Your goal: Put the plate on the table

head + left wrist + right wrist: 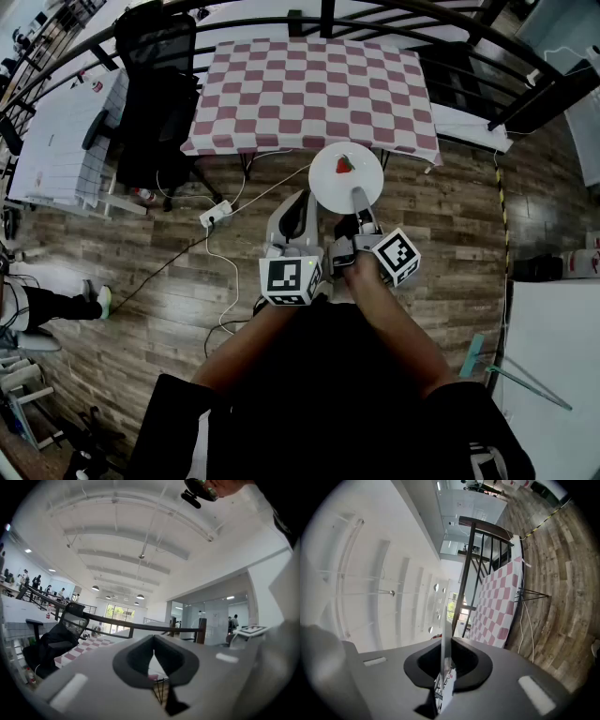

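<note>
Plate (330, 183): plain white, with one small red item (345, 165) on it.
Tabletop (309, 84): cloth in dull red and white checks, an even chessboard pattern.
Floor (450, 234): dark brown wood planks with a streaky grain. A yellow-and-black striped tape line (502, 202) runs across them.
Office chair (155, 84): black.
Railing (394, 11): black.
Cable (225, 258) and power strip (216, 215) on the floor: white.
Left claw (301, 199) and right claw (358, 195): pale grey bodies with dark grey pad pockets.
Marker cubes (290, 278): white, with black square code patterns.
</note>
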Demonstrator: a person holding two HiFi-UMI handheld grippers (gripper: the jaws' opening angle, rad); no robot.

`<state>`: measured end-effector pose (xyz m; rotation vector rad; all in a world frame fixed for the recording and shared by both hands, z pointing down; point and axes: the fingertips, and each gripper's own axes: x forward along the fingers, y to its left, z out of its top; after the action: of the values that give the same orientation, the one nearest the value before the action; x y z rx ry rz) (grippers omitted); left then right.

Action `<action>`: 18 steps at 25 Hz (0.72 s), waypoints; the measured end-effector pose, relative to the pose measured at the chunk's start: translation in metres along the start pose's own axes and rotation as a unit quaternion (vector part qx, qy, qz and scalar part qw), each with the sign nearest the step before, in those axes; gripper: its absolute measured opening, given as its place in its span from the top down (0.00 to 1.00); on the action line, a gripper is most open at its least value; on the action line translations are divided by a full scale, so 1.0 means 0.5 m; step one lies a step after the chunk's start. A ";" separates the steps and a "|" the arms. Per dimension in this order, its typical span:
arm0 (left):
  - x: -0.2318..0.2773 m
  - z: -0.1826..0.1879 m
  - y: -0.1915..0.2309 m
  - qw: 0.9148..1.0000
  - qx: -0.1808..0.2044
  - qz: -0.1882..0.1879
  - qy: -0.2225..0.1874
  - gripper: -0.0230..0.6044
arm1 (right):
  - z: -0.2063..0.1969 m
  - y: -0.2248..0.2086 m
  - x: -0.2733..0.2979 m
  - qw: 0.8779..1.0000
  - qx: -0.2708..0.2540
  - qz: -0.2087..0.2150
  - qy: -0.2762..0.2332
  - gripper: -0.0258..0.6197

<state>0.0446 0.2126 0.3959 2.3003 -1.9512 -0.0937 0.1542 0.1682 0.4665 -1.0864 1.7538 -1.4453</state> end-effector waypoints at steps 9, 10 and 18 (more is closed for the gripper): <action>0.031 0.014 -0.002 1.000 0.007 0.011 0.001 0.95 | 0.011 -0.016 0.025 1.000 0.000 -0.006 -0.026 0.93; 0.037 0.014 0.002 1.000 0.008 0.013 0.002 0.95 | 0.014 -0.019 0.028 0.999 -0.001 -0.006 -0.032 0.93; 0.080 0.010 0.046 0.999 0.041 0.033 0.000 0.95 | 0.027 -0.030 0.069 0.999 -0.004 -0.013 -0.052 0.93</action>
<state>0.0278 0.1693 0.3953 2.2829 -2.0655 -0.0063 0.1527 0.1303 0.4798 -1.1714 1.6812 -1.3728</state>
